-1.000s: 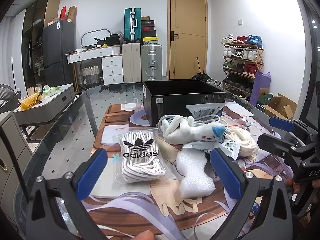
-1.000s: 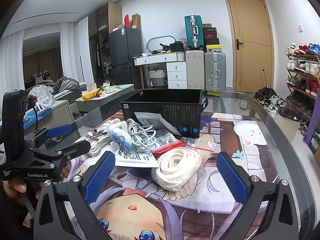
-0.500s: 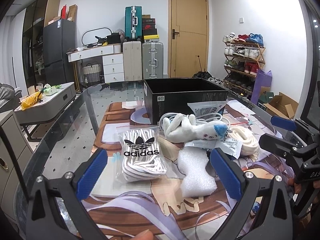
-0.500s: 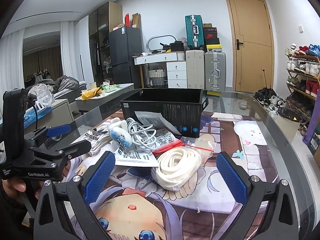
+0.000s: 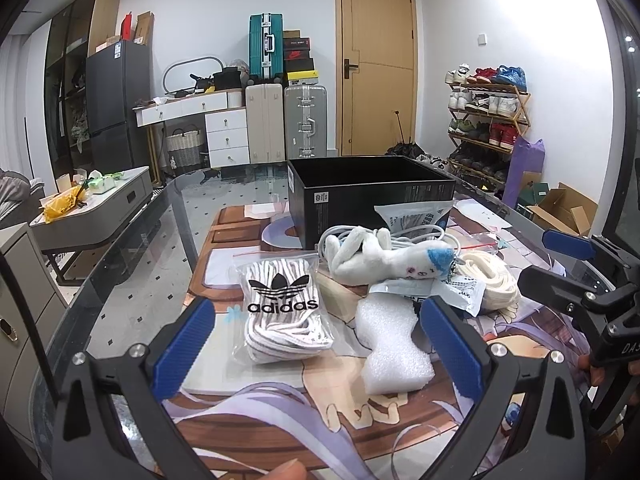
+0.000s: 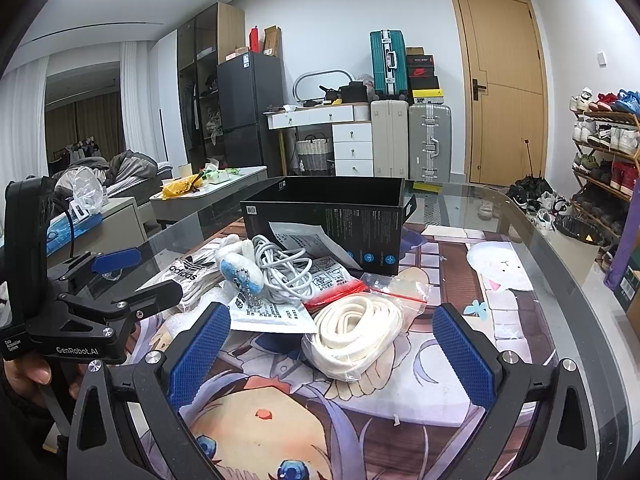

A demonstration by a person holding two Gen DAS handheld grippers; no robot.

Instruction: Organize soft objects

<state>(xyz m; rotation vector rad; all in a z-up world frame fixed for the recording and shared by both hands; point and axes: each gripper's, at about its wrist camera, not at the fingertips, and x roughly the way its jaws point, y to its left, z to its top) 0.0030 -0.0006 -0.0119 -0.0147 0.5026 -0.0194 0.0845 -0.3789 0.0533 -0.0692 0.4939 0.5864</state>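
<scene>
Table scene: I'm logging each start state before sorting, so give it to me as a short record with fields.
surface: glass table with a cartoon-print mat
container: black box, open top, behind the pile
left gripper: open, empty, facing the adidas bag of laces and the foam piece
right gripper: open, empty, facing the bagged cream laces
pile: plush toy lying on the white cable
in box yet: cannot tell, interior mostly hidden
</scene>
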